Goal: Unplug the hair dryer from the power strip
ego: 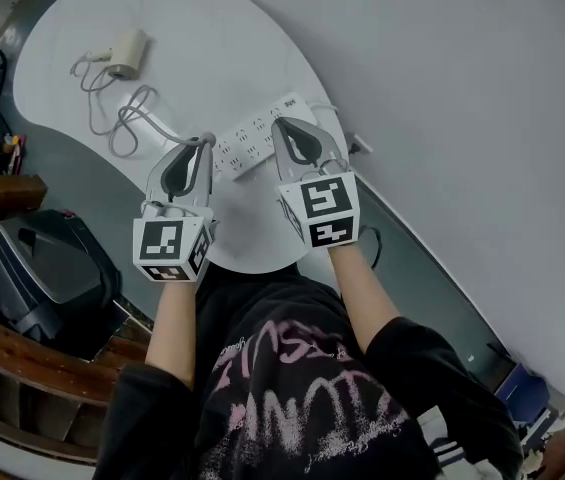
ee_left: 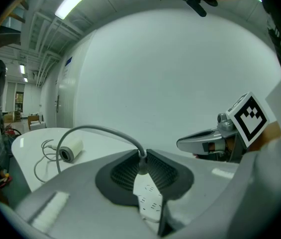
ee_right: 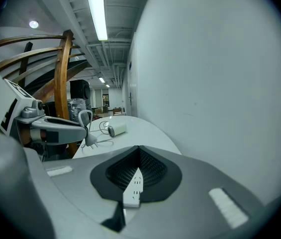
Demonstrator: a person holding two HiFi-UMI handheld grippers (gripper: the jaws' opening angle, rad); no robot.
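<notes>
The grey plug (ee_right: 89,139) at the end of the thin grey cable (ee_left: 100,129) is clamped btwn the closed jaws of the left gripper (ee_left: 141,159). The cable arches up out of the tips and is run back across the white rounded table (ego: 202,28) to the small cream cylindrical hair dryer (ego: 127,53). The dryer is laid on its side nr the table's far end, well apart from both tools. The white multi-socket power strip (ego: 247,140) is seen just beneath the left tips, through the gap lower down btwn the jaws.

The right gripper (ee_right: 139,151) is held w/ its jaws together at the tips. The strip is seen through its gap too, just below. Whether those tips are touching the strip can't be told.

In the head view both grippers are shown side by side over the strip, the left at one end and the right toward the other. The plug is hidden there under the left tips. Only in the right gripper view is the plug seen from the side: it hangs just under the left tip, apparently clear of the strip, w/ what look like prongs exposed. The pinch itself is shown only in the left gripper view. A curved wooden frame (ee_right: 63,83) is caught only in the right gripper view, and a black case (ego: 42,268) beside the table only in the head view.
</notes>
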